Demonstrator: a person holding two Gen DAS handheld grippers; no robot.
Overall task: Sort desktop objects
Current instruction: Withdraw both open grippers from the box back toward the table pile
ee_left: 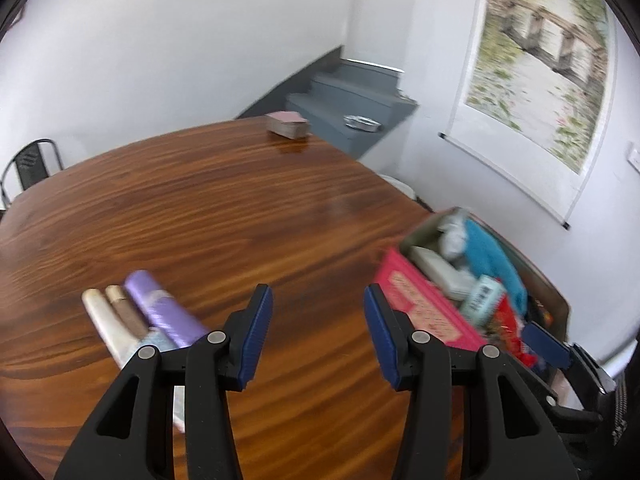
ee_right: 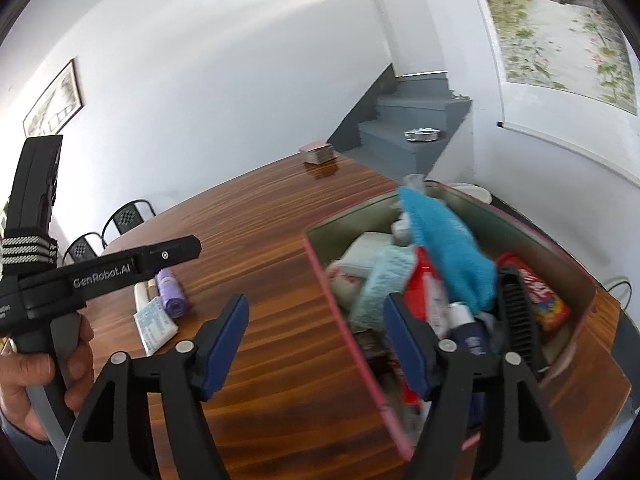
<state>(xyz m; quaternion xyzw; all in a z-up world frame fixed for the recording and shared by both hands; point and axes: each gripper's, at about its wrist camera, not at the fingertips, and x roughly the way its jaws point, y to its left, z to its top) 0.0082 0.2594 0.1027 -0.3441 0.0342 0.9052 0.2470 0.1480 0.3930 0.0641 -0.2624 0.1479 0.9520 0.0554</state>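
We find both sets of tongs released and empty. The left tongs (ee_left: 318, 332) stand partly parted over bare tabletop (ee_left: 224, 216), nothing between the pads. The right tongs (ee_right: 316, 344) stand wider, straddling the near wall of the pink box (ee_right: 340, 320), with no pad pressing on anything.

The things to sort lie in two places. The box sits toward the right edge of the tabletop, crowded with loose goods. A small row lies at the left: a purple roll (ee_left: 160, 308), two slim tubes (ee_left: 114, 316) beside it, touching, and a flat printed packet (ee_right: 154, 326) just in front.

Our judgement on handling:
- The turquoise cloth (ee_right: 444, 248), draped over the box contents, looks soft and light; it should bunch under the pads. Pinch a raised fold, not a flat edge.
- The red snack packet (ee_right: 540, 296) looks thin and crinkly, likely slippery; take it by a sealed edge, lightly.
- The black comb (ee_right: 516, 320) appears stiff; grip across its spine.
- The dark blue bottle (ee_right: 468, 332) seems rigid and smooth; clasp the body below the cap.
- The purple roll is likely squashy and prone to roll; close across its middle.

Motion blur hides labels and smaller items deep in the box.
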